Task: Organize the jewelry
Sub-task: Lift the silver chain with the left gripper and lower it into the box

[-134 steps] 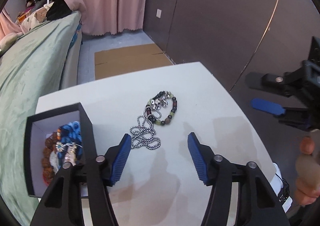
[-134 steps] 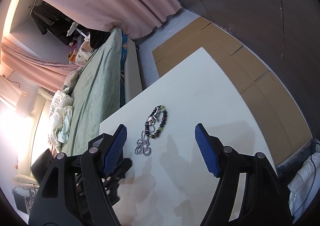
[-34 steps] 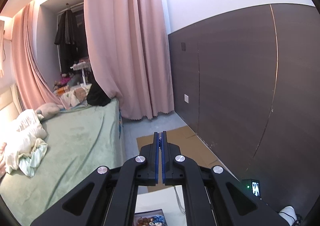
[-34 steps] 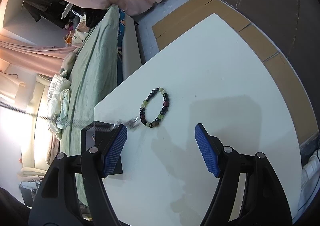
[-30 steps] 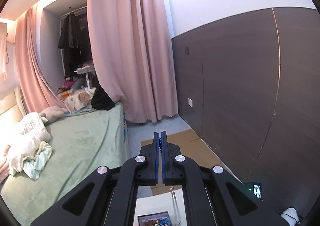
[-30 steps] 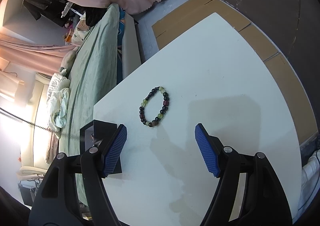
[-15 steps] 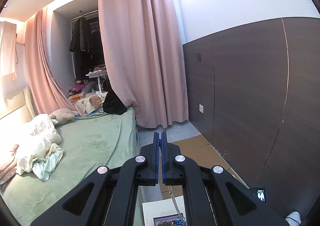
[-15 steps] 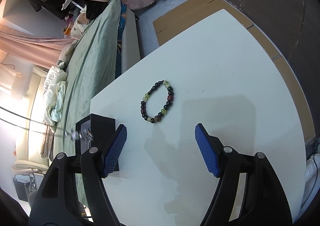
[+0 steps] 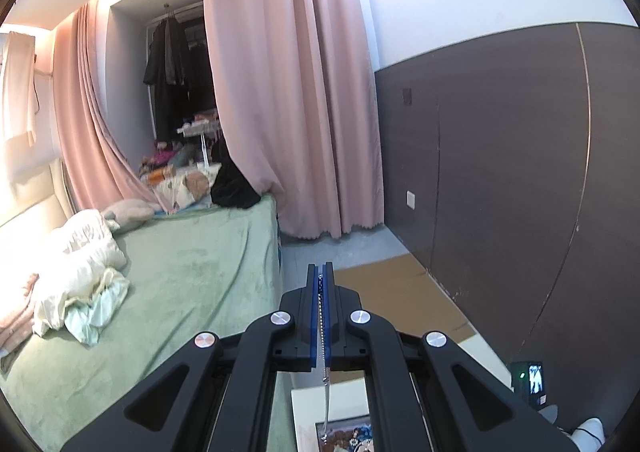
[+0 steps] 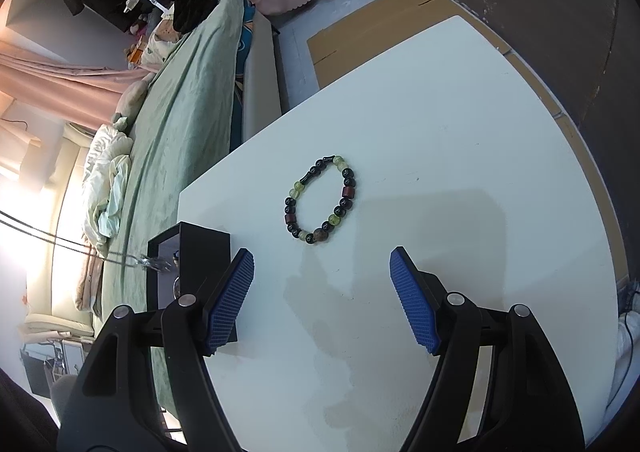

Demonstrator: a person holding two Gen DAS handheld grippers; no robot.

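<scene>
My left gripper is shut on a silver chain necklace and is raised high; the chain hangs down toward the black jewelry box below. In the right wrist view the chain stretches in from the left, and its pendant dangles over the open black box. A bracelet of black, green and brown beads lies on the white table. My right gripper is open and empty, just in front of the bracelet.
A bed with a green cover runs along the table's left side. Cardboard lies on the floor beyond the table's far edge. A dark wall panel is to the right. A small device with a lit screen sits low right.
My left gripper has shut on the silver chain, lifted it off the table and carried it over the black box. My right gripper has moved a little closer to the bracelet.
</scene>
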